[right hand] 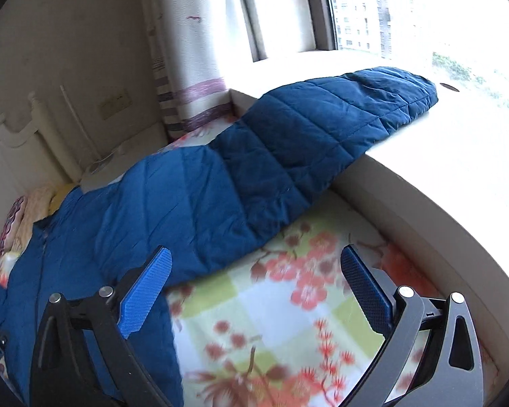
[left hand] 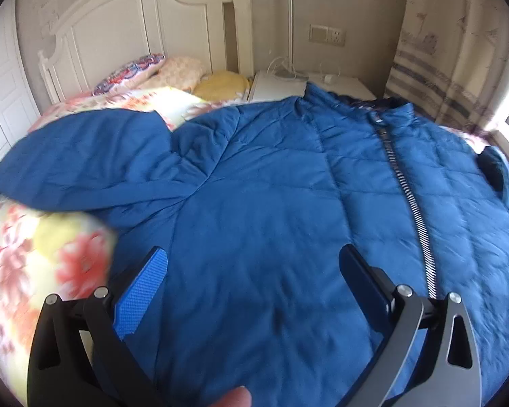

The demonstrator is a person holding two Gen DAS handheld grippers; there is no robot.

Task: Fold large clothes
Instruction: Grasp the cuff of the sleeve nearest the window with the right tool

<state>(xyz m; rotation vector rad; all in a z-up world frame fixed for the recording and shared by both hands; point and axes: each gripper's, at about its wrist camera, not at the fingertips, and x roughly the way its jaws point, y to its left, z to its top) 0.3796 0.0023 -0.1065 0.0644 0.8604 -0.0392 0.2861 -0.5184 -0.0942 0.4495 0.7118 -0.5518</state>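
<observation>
Both grippers – left (left hand: pixel 252 283), right (right hand: pixel 256 283) – are wide open, nothing held; the sleeve (right hand: pixel 322 129) at upper right, on the sill (right hand: pixel 441 142), could be dragged crooked – jacket (left hand: pixel 271 186) bunched

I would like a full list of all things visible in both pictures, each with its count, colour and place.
jacket: one, blue, spread on the bed, zip up.
sleeve: one, blue, reaching from the bed onto the sill.
sheet: one, floral red, yellow and white, under the jacket.
pillows: at least three, patterned, pink and yellow, at the headboard.
headboard: one, white, behind the pillows.
nightstand: one, white, beside the bed.
curtain: one, cream with stripes, by the window.
sill: one, white, beside the bed.
left tongs: one pair, open, over the jacket.
right tongs: one pair, open, over the sheet.
</observation>
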